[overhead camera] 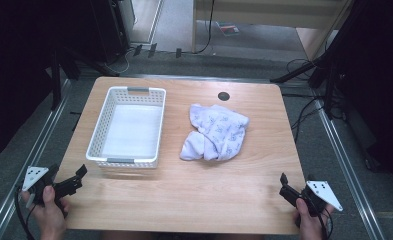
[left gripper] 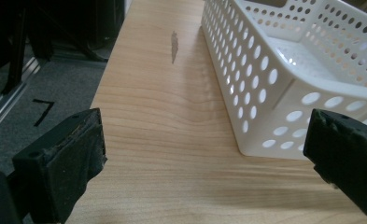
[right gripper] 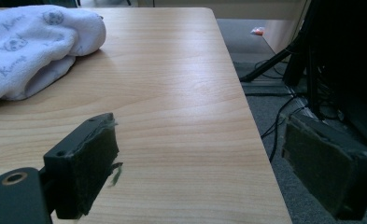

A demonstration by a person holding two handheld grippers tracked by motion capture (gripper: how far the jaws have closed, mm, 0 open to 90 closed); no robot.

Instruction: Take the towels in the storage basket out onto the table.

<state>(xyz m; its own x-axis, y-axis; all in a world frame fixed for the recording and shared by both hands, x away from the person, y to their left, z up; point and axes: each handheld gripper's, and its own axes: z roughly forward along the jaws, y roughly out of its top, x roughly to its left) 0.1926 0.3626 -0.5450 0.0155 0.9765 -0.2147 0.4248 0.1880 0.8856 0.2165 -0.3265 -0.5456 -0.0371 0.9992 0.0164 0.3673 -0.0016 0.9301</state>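
A crumpled white printed cloth lay mid-desk, just right of an empty perforated white basket. Both hand-held grippers, left and right, waited at the near corners, jaws wide apart and empty, apparently poised to reach in.

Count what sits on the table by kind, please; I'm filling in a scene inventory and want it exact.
White perforated plastic basket: 1
White printed cloth, crumpled: 1
Total: 2, both on the wooden table. The left gripper and right gripper, each with jaws apart, are at the near corners and hold nothing.
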